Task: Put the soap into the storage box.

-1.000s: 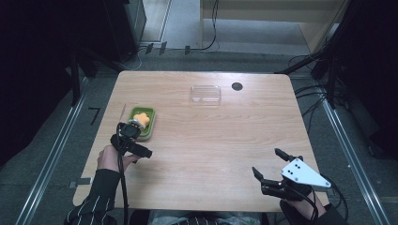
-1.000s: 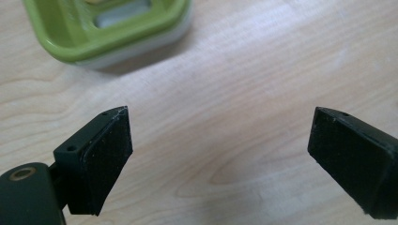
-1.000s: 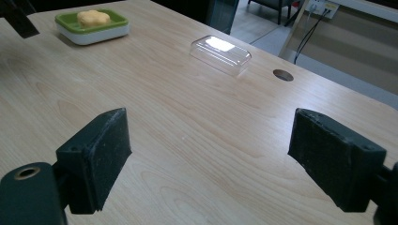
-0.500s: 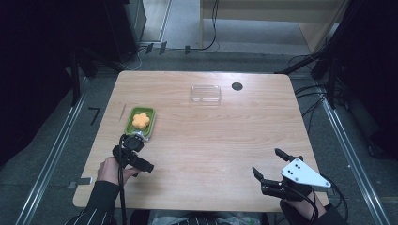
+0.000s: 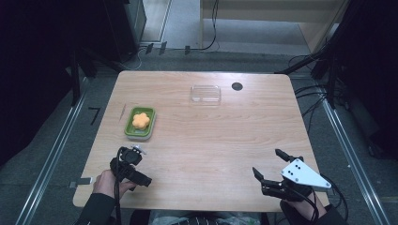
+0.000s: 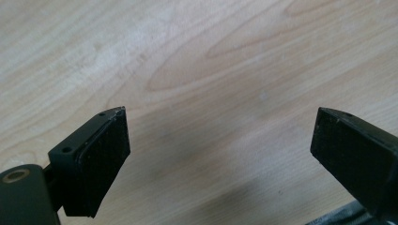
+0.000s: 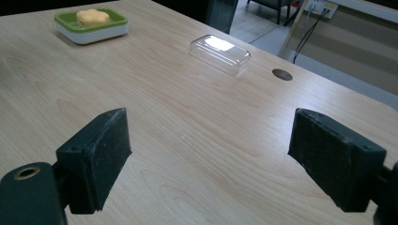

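High view, left gripper: left gripper (image 5: 136, 152) sits near the front-left corner of the table (image 5: 206, 140), just short of the green dish (image 5: 140, 123); its jaws have just been opening, with nothing between them.
High view, soap: yellow flower-shaped soap (image 5: 141, 121) lies inside the dish, near the left edge, apart from both grippers.
High view, lid: clear lid (image 5: 205, 93) rests alone near the far edge, beside a dark hole (image 5: 237, 86) in the tabletop, well apart from the dish.
High view, right gripper: right gripper (image 5: 272, 169) hovers at the front-right corner, jaws apart, empty.
Left gripper view: jaws stand wide over bare wood; pads (image 6: 105, 161) clean, nothing gripped.
Right gripper view: jaws spread and empty; soap dish (image 7: 91, 26) far off to the left, lid (image 7: 220, 54) ahead, hole (image 7: 282, 74) beyond it.
Risk, lid: thin, glossy plastic; a pinch on its sloped wall could let it squirt out or slide off the far edge.
Risk, dish: light dish may skid if a jaw nudges its rim; soap could tip out.
Risk, fit: lid set down skewed would ride on the soap rather than seat on the rim.
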The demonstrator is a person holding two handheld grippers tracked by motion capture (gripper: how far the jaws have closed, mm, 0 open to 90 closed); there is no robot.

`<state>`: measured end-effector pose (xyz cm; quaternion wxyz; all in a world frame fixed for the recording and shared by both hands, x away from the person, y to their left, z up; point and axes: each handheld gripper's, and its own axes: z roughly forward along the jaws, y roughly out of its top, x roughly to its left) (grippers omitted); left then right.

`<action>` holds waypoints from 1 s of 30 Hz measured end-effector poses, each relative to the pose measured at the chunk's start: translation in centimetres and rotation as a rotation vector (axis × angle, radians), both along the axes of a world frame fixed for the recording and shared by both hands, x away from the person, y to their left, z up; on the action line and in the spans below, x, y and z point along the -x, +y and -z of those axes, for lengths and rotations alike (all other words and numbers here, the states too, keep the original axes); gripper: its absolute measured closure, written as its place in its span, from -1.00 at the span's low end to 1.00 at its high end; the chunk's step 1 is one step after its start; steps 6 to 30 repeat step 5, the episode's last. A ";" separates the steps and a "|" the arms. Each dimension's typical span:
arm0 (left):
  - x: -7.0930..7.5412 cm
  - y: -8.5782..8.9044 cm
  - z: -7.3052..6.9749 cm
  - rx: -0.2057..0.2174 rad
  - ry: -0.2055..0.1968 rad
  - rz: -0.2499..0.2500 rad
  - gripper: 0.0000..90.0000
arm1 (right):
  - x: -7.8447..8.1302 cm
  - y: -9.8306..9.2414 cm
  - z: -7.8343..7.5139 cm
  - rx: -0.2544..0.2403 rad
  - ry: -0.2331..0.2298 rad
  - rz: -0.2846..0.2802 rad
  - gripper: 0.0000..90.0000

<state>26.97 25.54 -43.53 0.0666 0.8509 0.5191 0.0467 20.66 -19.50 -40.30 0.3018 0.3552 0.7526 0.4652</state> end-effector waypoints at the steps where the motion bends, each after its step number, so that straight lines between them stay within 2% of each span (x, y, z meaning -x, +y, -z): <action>1: 0.0 0.1 0.0 0.000 -0.002 0.002 -0.88 | 0.0 0.0 0.0 0.000 0.000 -0.001 -0.70; 5: -0.2 0.2 -0.5 0.001 -0.038 0.006 -0.88 | -0.1 0.0 0.0 0.000 0.001 -0.001 -0.70; 30: -0.2 0.2 -0.5 0.001 -0.038 0.006 -0.88 | -0.1 0.0 0.0 0.000 0.001 -0.001 -0.70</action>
